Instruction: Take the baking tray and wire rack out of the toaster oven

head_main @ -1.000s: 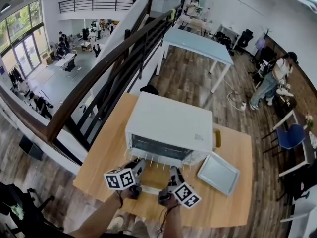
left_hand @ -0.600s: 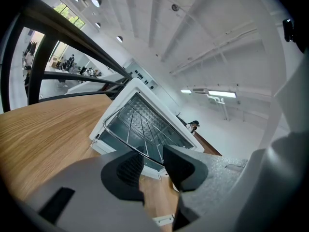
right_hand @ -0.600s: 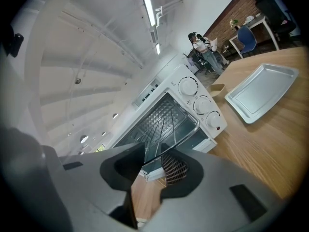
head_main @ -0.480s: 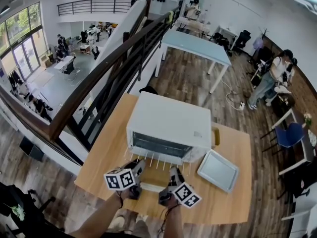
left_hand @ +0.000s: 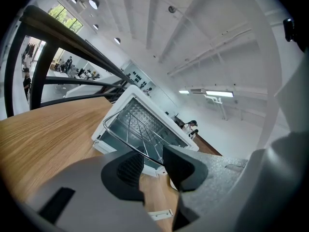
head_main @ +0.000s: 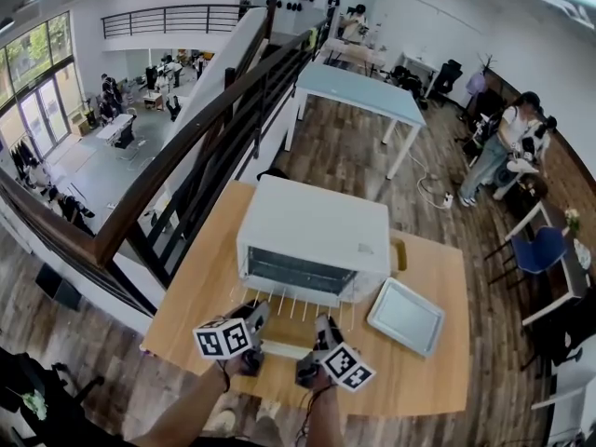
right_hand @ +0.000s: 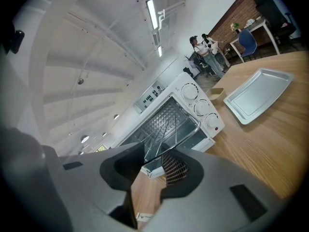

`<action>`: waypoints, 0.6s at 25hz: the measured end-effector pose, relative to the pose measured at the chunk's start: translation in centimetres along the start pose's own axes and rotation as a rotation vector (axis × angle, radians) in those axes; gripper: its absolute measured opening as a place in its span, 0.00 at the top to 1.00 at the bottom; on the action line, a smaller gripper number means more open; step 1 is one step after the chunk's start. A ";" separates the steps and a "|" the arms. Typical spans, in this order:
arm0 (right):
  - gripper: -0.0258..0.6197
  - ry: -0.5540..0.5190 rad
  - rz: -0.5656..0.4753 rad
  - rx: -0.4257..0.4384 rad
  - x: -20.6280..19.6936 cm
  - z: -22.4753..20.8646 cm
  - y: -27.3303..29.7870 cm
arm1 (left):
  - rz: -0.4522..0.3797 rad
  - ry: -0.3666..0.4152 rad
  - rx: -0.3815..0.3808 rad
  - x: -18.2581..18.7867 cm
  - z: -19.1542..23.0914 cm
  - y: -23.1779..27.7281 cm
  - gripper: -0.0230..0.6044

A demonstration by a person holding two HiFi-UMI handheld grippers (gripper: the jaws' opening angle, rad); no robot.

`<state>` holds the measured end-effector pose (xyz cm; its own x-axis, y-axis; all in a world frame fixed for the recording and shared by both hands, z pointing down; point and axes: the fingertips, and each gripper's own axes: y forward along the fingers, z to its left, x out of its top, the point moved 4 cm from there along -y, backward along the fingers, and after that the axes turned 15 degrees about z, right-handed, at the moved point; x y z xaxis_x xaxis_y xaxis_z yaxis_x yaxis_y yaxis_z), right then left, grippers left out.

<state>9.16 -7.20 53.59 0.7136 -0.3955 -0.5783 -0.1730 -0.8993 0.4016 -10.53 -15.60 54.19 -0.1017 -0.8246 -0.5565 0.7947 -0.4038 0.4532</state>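
Wire rack [head_main: 300, 304] half out of toaster oven [head_main: 312, 240], front bar crosswise, body running away from the jaws; left gripper [head_main: 254, 315] and right gripper [head_main: 325, 325] both clamped on that bar, equally near; baking tray [head_main: 406, 317] out already, on table [head_main: 428, 385] at right.

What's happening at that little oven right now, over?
Left gripper and right gripper clamped on front edge of wire rack. Rack partway out of toaster oven. Baking tray already on table, clear of the path.

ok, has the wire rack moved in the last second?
Yes. The wire rack has slid further out of the toaster oven, toward the person: more of its bars show in front of the oven in the head view.
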 end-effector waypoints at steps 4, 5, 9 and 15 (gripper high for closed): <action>0.80 0.015 -0.001 -0.001 -0.7 0.2 -0.5 | -0.008 0.013 -0.013 0.1 -0.5 -0.7 0.77; 0.80 0.022 0.000 -0.004 -0.8 0.3 -0.6 | -0.010 0.015 -0.017 0.2 -0.6 -0.9 0.77; 0.80 0.004 -0.013 0.001 -1.0 0.9 -1.3 | -0.014 0.017 -0.011 -0.2 -0.5 -1.5 0.77; 0.80 0.009 -0.025 0.004 -1.9 1.1 -2.4 | -0.019 0.030 -0.026 -0.6 -1.0 -2.7 0.78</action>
<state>7.44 -4.48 52.92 0.7239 -0.3708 -0.5818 -0.1571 -0.9098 0.3842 -11.96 -13.59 52.63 -0.0997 -0.8045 -0.5855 0.8083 -0.4086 0.4239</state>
